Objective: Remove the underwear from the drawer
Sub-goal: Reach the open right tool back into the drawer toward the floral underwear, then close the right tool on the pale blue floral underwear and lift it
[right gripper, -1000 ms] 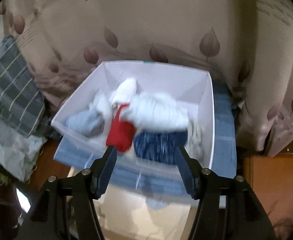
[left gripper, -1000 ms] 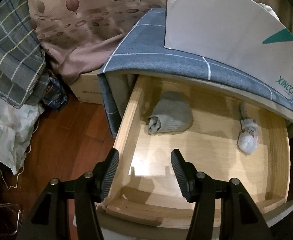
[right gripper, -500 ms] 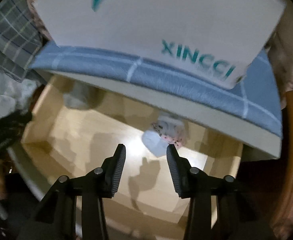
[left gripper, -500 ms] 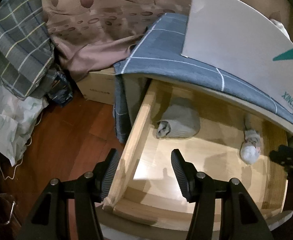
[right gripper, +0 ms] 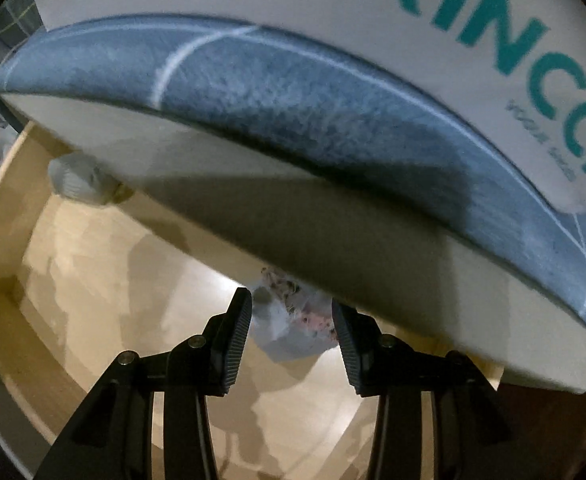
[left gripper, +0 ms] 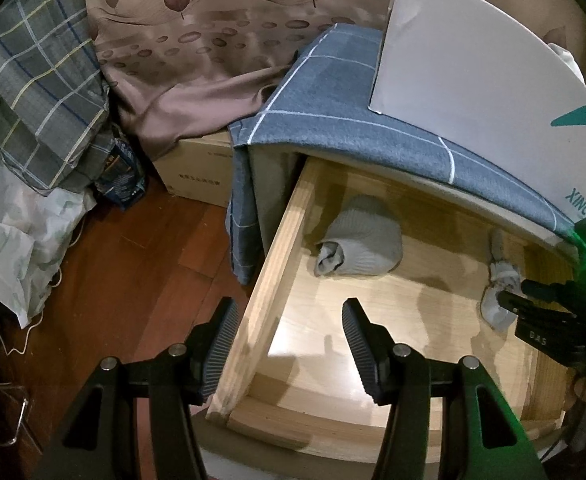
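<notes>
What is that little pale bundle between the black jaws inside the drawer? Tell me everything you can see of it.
The small bundle is soft, crumpled fabric, pale bluish-white with a patch of tiny pink and dark speckles. It lies on the floor of the wooden drawer, near its right side, partly tucked under the cabinet's overhang. The right gripper has an open jaw on each side of it; whether they touch it is unclear. A grey rolled garment lies apart, to the left.
</notes>
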The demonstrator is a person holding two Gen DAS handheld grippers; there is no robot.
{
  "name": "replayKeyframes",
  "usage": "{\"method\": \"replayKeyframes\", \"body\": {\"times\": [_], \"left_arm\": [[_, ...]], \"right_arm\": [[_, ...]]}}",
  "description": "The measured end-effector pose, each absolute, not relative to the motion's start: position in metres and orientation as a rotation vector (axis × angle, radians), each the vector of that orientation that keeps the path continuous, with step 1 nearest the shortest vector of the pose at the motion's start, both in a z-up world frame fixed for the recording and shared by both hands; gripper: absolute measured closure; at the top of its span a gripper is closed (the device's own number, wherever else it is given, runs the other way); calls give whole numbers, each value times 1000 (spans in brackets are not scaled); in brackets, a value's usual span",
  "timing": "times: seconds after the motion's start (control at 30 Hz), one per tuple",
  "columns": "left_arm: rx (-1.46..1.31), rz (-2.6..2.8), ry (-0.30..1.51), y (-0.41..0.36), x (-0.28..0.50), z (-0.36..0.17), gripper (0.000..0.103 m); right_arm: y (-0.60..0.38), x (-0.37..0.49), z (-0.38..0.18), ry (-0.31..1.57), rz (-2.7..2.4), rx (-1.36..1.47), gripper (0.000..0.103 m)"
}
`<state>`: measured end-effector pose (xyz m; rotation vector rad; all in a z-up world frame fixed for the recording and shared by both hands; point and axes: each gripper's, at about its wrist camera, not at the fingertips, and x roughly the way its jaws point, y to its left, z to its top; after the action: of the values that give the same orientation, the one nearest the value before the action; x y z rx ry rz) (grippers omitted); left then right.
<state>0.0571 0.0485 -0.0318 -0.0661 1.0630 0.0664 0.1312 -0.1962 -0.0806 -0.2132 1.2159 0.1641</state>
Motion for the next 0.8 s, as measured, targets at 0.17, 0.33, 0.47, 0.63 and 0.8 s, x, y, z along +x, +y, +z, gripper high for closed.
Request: {"method": "replayKeyframes", "body": {"times": [0.17,0.33,0.47,0.63,0.8], "left_arm": [[-63,66,1065,48,57,-33,47],[-62,70,1067,47,57,-33,47],[-59,71,1065,45,58,-34,47],[-63,69,1066,45,58,-34,47],[-54,66,1069,45,58,-34,47]], "right_arm": [[-193,134,-93,1227,152,-240,69],[-189,134,-101,1229,163,-261,73],[-190,131,-104,1247,175,-256,76],[-192,123,-106,1286,189,-258,78],[-192,110,-109,1342,204,-276,78]]}}
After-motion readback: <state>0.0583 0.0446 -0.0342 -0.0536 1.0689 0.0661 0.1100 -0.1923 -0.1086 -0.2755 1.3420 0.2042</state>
